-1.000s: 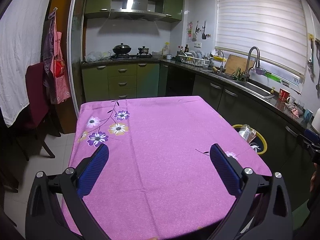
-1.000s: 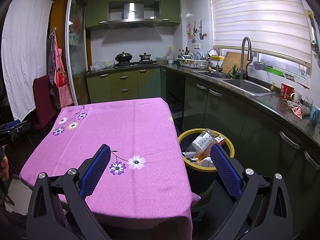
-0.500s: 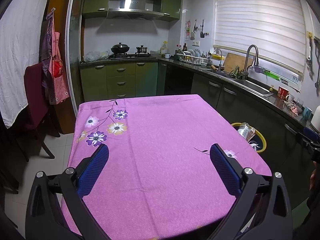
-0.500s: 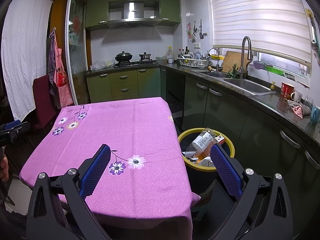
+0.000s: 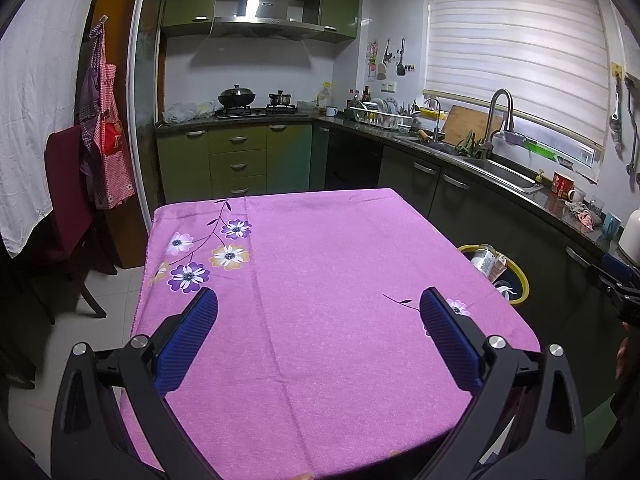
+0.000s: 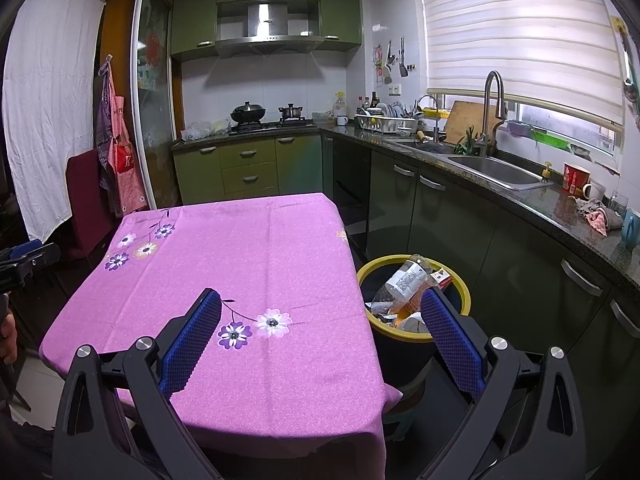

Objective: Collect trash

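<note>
Purple cloth covers the table (image 5: pixel 320 280), and we see no litter on it in either view. Our left gripper (image 5: pixel 319 308) hangs above the near edge with its jaws spread wide and nothing between them; our right gripper (image 6: pixel 321 308) is equally wide and empty, its right finger over the bin's side. The trash sits in the yellow-rimmed bin (image 6: pixel 464 286), just beside the table at about three o'clock from our right gripper: a clear plastic bottle (image 6: pixel 404 280) leans across the rim with crumpled wrappers beneath it. We judge the collecting nearly or wholly done. To finish well, we should sweep both cameras over the floor and table edges for stray pieces, and nudge the leaning bottle deeper so it cannot tip out.
</note>
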Demonstrator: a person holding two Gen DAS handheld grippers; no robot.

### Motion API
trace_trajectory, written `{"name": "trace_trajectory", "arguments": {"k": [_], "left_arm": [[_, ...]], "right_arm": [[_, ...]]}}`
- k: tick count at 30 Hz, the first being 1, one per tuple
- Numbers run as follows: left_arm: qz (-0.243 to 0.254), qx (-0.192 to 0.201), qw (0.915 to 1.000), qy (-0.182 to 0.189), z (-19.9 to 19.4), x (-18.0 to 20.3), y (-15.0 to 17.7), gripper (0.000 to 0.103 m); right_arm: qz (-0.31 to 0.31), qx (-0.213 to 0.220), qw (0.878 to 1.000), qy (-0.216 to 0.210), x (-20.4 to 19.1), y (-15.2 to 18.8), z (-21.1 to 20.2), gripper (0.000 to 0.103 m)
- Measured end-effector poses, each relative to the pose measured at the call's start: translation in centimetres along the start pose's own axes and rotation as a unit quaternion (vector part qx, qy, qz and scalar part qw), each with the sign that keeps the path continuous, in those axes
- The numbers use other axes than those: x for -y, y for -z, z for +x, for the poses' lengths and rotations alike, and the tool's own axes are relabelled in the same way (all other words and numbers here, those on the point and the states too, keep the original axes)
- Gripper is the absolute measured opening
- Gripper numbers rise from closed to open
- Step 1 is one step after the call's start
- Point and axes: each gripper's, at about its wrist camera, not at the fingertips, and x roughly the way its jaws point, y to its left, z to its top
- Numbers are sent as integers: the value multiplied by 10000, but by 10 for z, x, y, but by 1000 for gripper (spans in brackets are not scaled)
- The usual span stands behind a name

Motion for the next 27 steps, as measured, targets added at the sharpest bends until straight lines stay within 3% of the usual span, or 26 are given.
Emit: {"name": "trace_trajectory", "arguments": {"k": [18,22,27], "left_arm": [[-20,-28,9995,304,2,1,1,97],[-124,-93,9985,516,5,-3,1,97],[-83,-103,9990,426,6,-3,1,97]], "right_arm": [[-22,-26,10000,-16,0,2,4,98],[-23,-27,10000,-11,0,2,4,98],[-28,-28,10000,-16,0,2,4,98]]}}
